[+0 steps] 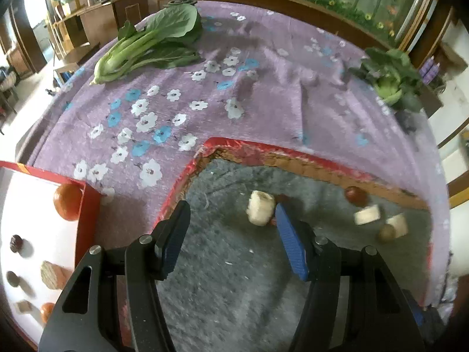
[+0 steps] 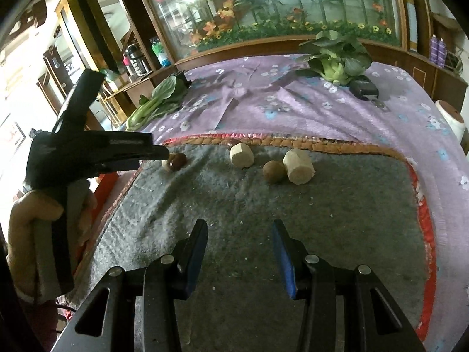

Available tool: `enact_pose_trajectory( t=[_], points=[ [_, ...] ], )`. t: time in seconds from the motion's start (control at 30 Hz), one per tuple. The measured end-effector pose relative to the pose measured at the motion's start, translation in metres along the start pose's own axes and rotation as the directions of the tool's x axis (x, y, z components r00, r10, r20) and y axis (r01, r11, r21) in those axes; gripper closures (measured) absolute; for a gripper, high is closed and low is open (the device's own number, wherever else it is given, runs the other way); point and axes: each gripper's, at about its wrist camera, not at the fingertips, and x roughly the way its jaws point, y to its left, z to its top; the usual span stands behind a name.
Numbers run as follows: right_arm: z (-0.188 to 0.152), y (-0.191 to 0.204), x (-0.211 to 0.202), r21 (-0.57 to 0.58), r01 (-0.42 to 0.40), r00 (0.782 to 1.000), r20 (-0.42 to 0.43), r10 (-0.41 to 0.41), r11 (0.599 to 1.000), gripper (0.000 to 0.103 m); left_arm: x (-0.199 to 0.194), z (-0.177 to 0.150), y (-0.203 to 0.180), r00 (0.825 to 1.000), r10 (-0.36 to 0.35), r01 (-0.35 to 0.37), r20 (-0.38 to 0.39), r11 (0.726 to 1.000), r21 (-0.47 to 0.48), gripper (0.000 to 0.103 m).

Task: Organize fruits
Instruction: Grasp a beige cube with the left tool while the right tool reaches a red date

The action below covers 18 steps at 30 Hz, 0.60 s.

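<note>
At the far left stands a white tray (image 1: 35, 205) with a red rim, just beside the grey mat (image 1: 234, 264). In it lie an orange fruit (image 1: 68, 201) against the rim, a few small dark fruits (image 1: 16, 243) and a pale cut piece (image 1: 52, 275). Behind it, on the purple flowered cloth (image 1: 263, 88), a bok choy (image 1: 146, 50) lies on its side.

The left gripper (image 1: 231, 215) hangs over the left part of the mat with its jaws spread and nothing between them. A pale cylinder piece (image 1: 261, 207) lies on the mat just beside its blue finger (image 1: 290, 243); whether they touch I cannot tell. More to the right, near the mat's red border, are a reddish brown fruit (image 1: 355, 195), two more pale pieces (image 1: 368, 215) and a brown round fruit (image 1: 386, 232).

The right gripper (image 2: 239, 228) is low over the near part of the mat, its jaws also apart and empty, well apart from the fruits. At the far right of the cloth sits a second leafy vegetable (image 2: 337, 55), with a dark object (image 2: 365, 89) beside it.
</note>
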Motion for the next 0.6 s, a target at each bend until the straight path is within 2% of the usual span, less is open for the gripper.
enact_pose_trajectory(
  t=[0.13,0.27,0.4,0.5,0.6],
  points=[
    [0.001,0.001,0.004,-0.001,-0.007,1.0,-0.007,0.007,1.0,0.06,0.002,0.004,0.007,1.0,-0.012,0.012,0.011,1.0,-0.021,0.041],
    [0.001,0.005,0.008,-0.008,-0.02,1.0,-0.017,0.019,1.0,0.06,-0.002,0.007,0.018,0.995,0.095,-0.095,0.034,0.995,-0.023,0.041],
    [0.002,0.009,0.009,-0.019,-0.03,0.999,-0.015,0.03,0.999,0.06,-0.004,0.008,0.031,1.0,0.013,-0.013,0.002,0.997,-0.077,0.041],
    [0.003,0.011,0.011,-0.022,-0.032,0.999,-0.019,0.031,0.999,0.06,-0.005,0.007,0.022,1.0,-0.003,0.003,0.006,0.998,-0.055,0.041],
    [0.003,0.01,0.012,-0.017,-0.032,0.999,-0.022,0.031,0.999,0.06,-0.002,0.01,0.012,1.0,0.018,-0.018,0.002,0.999,-0.031,0.041]
  ],
)
